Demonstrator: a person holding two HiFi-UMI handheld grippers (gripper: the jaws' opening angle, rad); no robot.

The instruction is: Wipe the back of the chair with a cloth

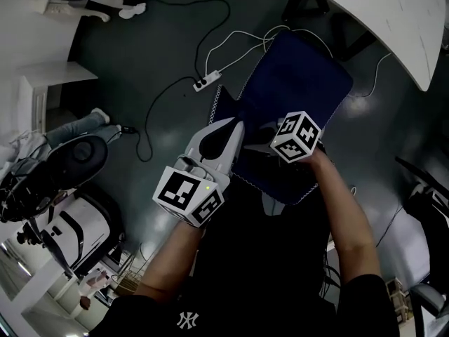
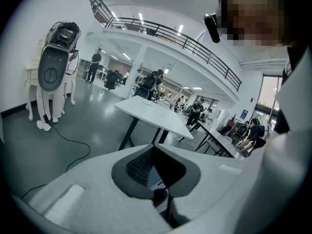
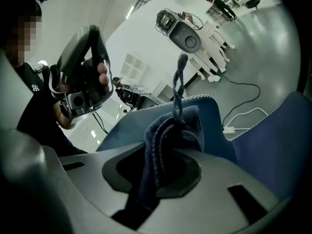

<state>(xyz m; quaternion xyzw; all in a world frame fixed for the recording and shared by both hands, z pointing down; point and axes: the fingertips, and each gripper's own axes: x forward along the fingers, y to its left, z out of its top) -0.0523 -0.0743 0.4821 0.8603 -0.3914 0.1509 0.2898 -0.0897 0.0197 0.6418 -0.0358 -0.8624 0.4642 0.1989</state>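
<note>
A wide dark blue padded panel [image 1: 298, 83] with a white stitched edge fills the middle of the head view; it looks like the chair's back [image 3: 273, 135]. My right gripper [image 1: 284, 128] is over its near part, with only the marker cube showing. In the right gripper view that gripper [image 3: 161, 174] is shut on a bunched dark blue terry cloth [image 3: 170, 130], which lies against the panel. My left gripper [image 1: 237, 125] hangs beside the panel's left edge, its jaws together and nothing between them [image 2: 156, 174]. It is also in the right gripper view [image 3: 83, 77], apart from the cloth.
A white power strip [image 1: 203, 83] with cables lies on the dark floor beyond the chair. A white table [image 1: 379, 20] stands at the upper right and a black machine [image 1: 63, 167] at the left. A white-legged robot [image 2: 53, 67] and tables [image 2: 151, 113] stand across the hall.
</note>
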